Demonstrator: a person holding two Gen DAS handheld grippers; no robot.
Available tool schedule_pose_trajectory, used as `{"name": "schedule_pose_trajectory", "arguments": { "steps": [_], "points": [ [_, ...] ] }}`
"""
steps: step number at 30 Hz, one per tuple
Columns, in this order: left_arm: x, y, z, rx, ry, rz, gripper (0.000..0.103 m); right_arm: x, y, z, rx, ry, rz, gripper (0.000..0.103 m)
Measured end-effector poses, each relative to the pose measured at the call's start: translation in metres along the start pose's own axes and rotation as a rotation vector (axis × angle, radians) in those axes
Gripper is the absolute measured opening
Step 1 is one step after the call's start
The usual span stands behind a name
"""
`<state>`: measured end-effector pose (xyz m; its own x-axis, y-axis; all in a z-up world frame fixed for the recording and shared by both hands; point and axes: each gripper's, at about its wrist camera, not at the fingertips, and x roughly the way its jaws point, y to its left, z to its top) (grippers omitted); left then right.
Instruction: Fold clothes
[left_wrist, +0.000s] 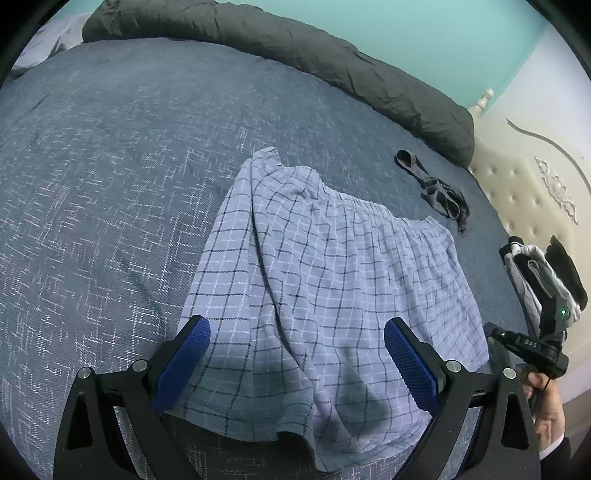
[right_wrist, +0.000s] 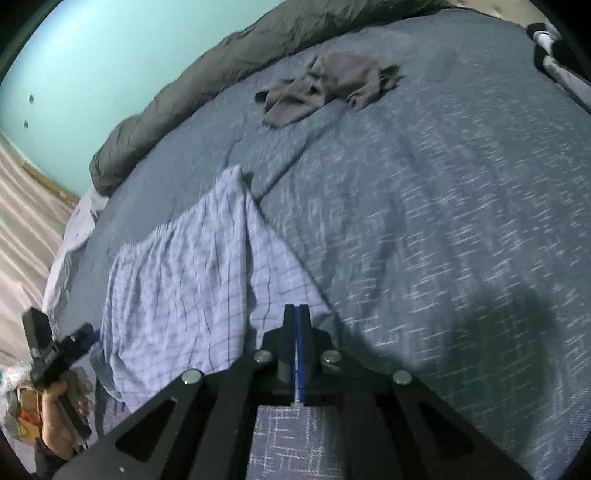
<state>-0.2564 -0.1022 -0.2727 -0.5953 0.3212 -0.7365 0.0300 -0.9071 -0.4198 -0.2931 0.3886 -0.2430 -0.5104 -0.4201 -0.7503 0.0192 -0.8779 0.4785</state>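
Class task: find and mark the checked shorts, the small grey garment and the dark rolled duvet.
checked shorts (left_wrist: 325, 280), left wrist view, middle of the fabric
small grey garment (right_wrist: 332, 85), right wrist view, its crumpled centre
dark rolled duvet (left_wrist: 295, 48), left wrist view, mid-roll

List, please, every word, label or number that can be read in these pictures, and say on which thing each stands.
"DAS" - white letters on the black body of the right gripper, seen in the left wrist view.
No other text can be read on the checked shorts, the bed cover or the wall.

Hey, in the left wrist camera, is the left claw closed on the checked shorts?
No. The left claw stands wide open, its blue pads apart on either side of the checked shorts lying on the bed.
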Motion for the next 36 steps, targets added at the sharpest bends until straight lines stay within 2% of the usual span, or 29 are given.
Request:
{"name": "schedule_pose_trajectory", "arguments": {
  "steps": [5,6,7,8,9,11,12,15,16,26,31,36],
  "points": [
    [0.002,-0.002,-0.001,0.0,0.006,-0.002,0.098,0.006,0.007,-0.004,0.006,0.041,0.058,0.004],
    [0.003,-0.002,-0.001,0.002,0.007,-0.003,0.098,0.009,0.016,-0.002,-0.01,0.053,0.053,0.015],
    [0.003,-0.004,0.0,0.005,0.007,-0.003,0.098,0.011,0.019,-0.003,-0.022,0.061,0.041,0.033],
    [0.003,-0.005,-0.001,0.007,0.007,-0.004,0.098,0.013,0.022,-0.003,-0.032,0.068,0.03,0.038],
    [0.004,-0.005,-0.001,0.01,0.007,-0.005,0.098,0.015,0.022,-0.005,-0.041,0.076,0.019,0.04],
    [0.005,-0.006,-0.001,0.012,0.009,-0.004,0.098,0.021,0.025,-0.007,-0.06,0.084,-0.007,0.04],
    [0.006,-0.006,-0.001,0.011,0.01,-0.004,0.098,0.021,0.025,-0.009,-0.066,0.082,-0.017,0.035],
    [0.006,-0.005,-0.002,0.011,0.011,-0.004,0.098,0.021,0.021,-0.011,-0.082,0.074,-0.047,0.008],
    [0.006,-0.005,-0.002,0.011,0.01,-0.004,0.098,0.02,0.019,-0.012,-0.075,0.073,-0.042,0.006],
    [0.005,-0.004,-0.002,0.007,0.007,-0.001,0.098,0.0,0.017,-0.005,-0.025,0.008,-0.01,0.003],
    [0.006,-0.004,-0.001,0.002,0.01,0.0,0.098,-0.015,-0.011,0.001,0.059,-0.006,0.047,0.003],
    [0.007,-0.004,-0.002,0.004,0.01,0.005,0.098,-0.011,-0.035,0.008,0.141,-0.016,0.05,0.003]
  ]
}}
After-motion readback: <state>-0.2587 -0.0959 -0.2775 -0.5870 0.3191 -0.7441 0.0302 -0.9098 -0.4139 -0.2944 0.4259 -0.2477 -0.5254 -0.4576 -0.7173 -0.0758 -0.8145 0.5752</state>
